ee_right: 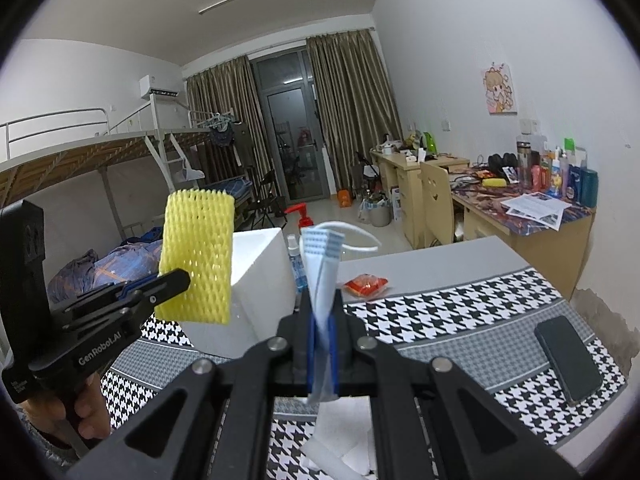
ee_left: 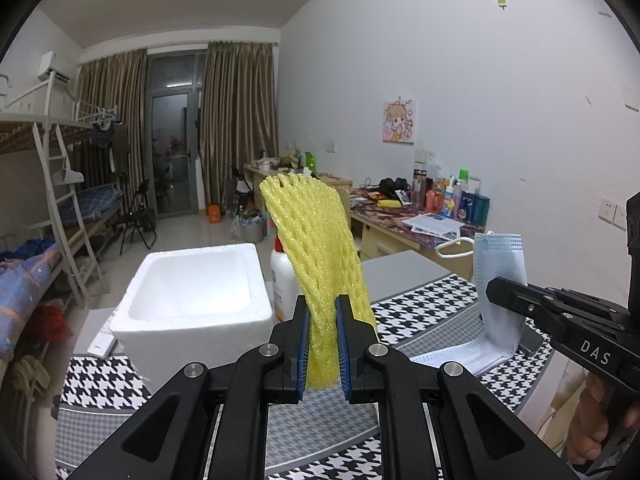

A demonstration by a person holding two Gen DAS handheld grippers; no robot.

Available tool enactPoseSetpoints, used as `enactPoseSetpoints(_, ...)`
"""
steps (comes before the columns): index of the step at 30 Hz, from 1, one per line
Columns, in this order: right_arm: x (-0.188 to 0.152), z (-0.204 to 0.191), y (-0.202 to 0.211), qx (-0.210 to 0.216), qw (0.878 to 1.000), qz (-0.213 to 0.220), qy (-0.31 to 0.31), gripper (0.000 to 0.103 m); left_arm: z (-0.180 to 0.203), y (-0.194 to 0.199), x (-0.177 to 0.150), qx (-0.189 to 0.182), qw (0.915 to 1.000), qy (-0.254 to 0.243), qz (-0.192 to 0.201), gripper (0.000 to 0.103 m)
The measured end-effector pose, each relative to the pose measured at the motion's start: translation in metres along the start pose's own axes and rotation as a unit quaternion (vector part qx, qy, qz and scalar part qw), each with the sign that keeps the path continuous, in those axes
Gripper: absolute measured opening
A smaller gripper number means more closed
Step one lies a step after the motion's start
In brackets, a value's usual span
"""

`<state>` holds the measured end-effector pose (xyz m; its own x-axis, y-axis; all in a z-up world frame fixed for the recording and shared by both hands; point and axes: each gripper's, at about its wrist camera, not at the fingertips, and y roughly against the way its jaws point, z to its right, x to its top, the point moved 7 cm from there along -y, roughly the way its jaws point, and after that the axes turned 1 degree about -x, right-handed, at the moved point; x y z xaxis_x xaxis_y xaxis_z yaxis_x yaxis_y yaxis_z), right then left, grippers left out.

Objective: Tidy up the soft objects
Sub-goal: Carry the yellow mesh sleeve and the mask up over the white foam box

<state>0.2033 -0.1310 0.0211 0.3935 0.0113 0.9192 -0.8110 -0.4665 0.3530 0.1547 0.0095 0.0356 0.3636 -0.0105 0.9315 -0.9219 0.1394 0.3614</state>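
Observation:
A yellow foam net sleeve (ee_left: 316,240) stands up from my left gripper (ee_left: 322,304), which is shut on its lower end. To the right, my right gripper (ee_left: 496,288) pinches a light-blue face mask (ee_left: 500,276) whose lower part trails onto the cloth. In the right wrist view the mask (ee_right: 322,256) rises folded between the shut pads of the right gripper (ee_right: 323,304), its white ear loop curling right. The left gripper (ee_right: 180,276) holds the yellow net (ee_right: 198,256) in front of the white foam box (ee_right: 260,280). The box (ee_left: 192,284) is open-topped and looks empty.
A houndstooth cloth (ee_right: 440,312) covers the table. On the table lie a red packet (ee_right: 366,284), a black phone (ee_right: 568,360) and white pieces (ee_right: 336,440) near the front edge. A white bottle (ee_left: 284,280) and a blue spray bottle (ee_right: 296,260) stand behind the box. A cluttered desk (ee_right: 540,208) lines the right wall.

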Motion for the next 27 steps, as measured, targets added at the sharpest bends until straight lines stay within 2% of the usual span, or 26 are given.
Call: enactPoseSetpoints(27, 0.047, -0.016, -0.026, -0.006, 1.000, 0.022, 0.014, 0.008, -0.025, -0.018, 0.031, 0.038, 0.9991, -0.002, 0.019, 0.013)
